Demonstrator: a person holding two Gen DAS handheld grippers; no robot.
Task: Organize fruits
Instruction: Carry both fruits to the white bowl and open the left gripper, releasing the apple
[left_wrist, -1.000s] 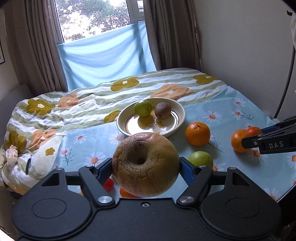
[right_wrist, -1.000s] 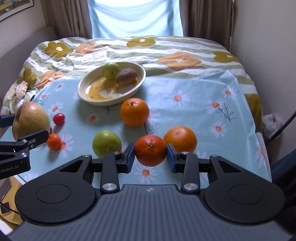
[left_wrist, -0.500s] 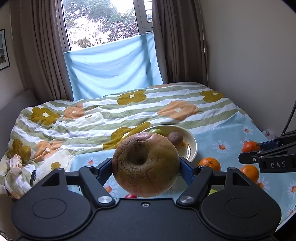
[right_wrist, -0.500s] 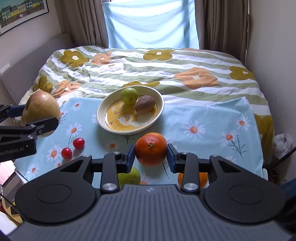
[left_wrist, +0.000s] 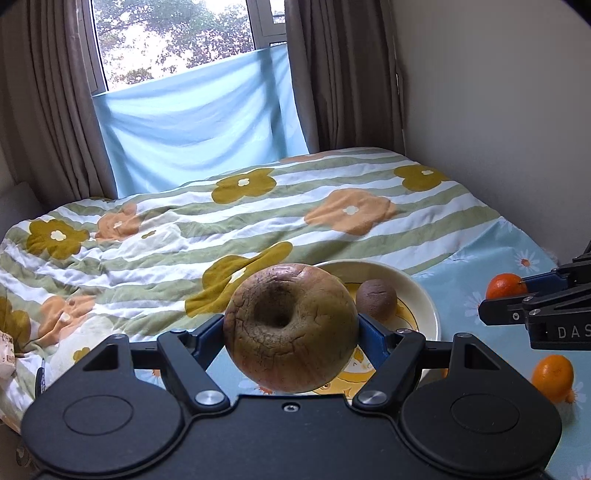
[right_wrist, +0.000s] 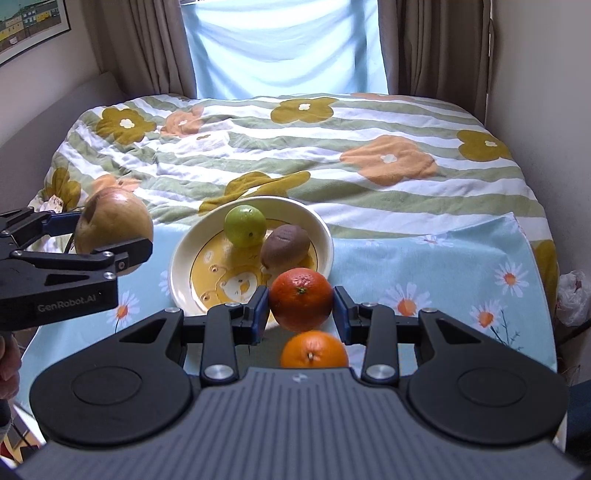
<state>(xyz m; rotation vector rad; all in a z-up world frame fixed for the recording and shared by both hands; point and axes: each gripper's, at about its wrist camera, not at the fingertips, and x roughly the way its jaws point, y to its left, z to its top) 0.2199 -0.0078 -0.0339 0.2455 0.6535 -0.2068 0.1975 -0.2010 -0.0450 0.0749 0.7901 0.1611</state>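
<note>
My left gripper (left_wrist: 291, 328) is shut on a large brownish-yellow apple (left_wrist: 291, 328) and holds it in the air just left of the cream bowl (left_wrist: 428, 295); it also shows in the right wrist view (right_wrist: 110, 230). My right gripper (right_wrist: 301, 299) is shut on a tangerine (right_wrist: 301, 299), held above the near rim of the bowl (right_wrist: 177, 266). The bowl holds a green fruit (right_wrist: 245, 226) and a brown kiwi (right_wrist: 285, 245). An orange (right_wrist: 314, 350) lies on the cloth below my right gripper.
The bowl stands on a light blue daisy-print cloth (right_wrist: 424, 266) over a bed with a floral striped quilt (right_wrist: 295, 147). Another orange (left_wrist: 553, 373) lies on the cloth at the right. Walls close in at left and right, with a window and curtains behind.
Both grippers have moved forward and up with their fruit, closer to the bowl. The tangerine now hangs over the bowl's near rim and the apple is beside its left edge.
</note>
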